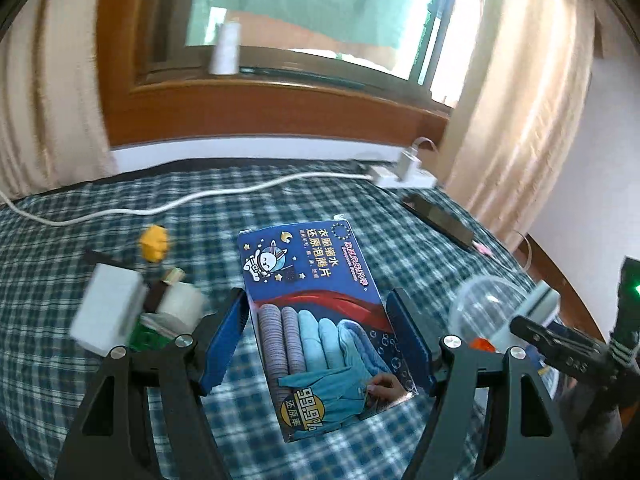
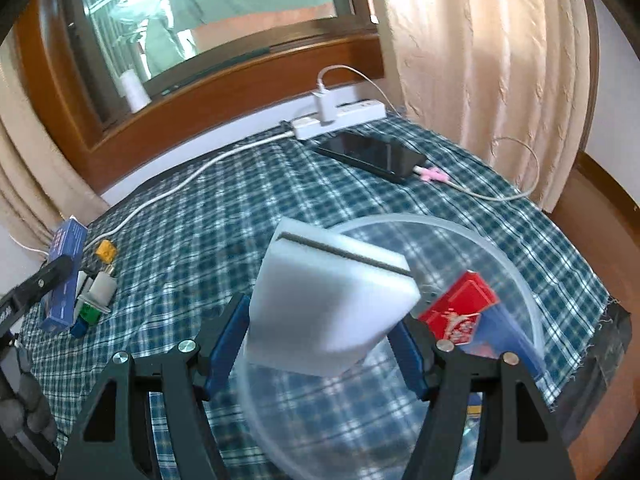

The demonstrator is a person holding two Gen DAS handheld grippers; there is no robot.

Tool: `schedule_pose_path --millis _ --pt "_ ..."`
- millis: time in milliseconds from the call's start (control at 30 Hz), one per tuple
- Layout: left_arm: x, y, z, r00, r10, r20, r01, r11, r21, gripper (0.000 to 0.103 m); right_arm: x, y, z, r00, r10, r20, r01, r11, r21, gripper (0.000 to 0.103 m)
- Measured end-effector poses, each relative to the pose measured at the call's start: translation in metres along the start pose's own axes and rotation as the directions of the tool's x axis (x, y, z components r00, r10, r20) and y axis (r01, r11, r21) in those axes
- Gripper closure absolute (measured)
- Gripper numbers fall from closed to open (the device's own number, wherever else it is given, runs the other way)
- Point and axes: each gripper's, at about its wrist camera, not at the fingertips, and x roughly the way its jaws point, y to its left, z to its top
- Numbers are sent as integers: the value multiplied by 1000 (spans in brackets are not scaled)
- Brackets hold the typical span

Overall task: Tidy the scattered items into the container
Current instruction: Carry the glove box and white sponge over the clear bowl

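My left gripper (image 1: 318,320) is shut on a blue box with Chinese print (image 1: 316,320), held above the checked cloth; the box also shows at the left of the right wrist view (image 2: 64,276). My right gripper (image 2: 320,332) is shut on a white sponge with a dark stripe (image 2: 328,300), held over the clear plastic container (image 2: 524,280). A red box (image 2: 460,312) lies inside it. The container shows at the right of the left wrist view (image 1: 480,300). A yellow toy (image 1: 154,242), a white block (image 1: 108,312) and small green pieces (image 1: 148,336) lie scattered at the left.
A white power strip (image 2: 340,118) with a charger and cable runs along the back edge. A black phone (image 2: 372,154) lies near it. Curtains and a wooden window frame stand behind. The cloth's edge (image 2: 600,300) drops off at the right.
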Motion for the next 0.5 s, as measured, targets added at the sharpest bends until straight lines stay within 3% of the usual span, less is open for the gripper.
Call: schedule_pose_path --millis 300,367,500 --pt "12 -39 -6 997 -53 -51 56 997 55 28 20 -26 7 998 14 -57 -11 998 58 27" --pt "14 -44 -7 996 -64 -62 67 996 62 28 22 -31 9 998 30 -55 -25 996 80 22" --pt "19 -55 -10 992 -86 -87 92 993 71 28 22 -35 14 999 29 -37 -26 995 97 21"
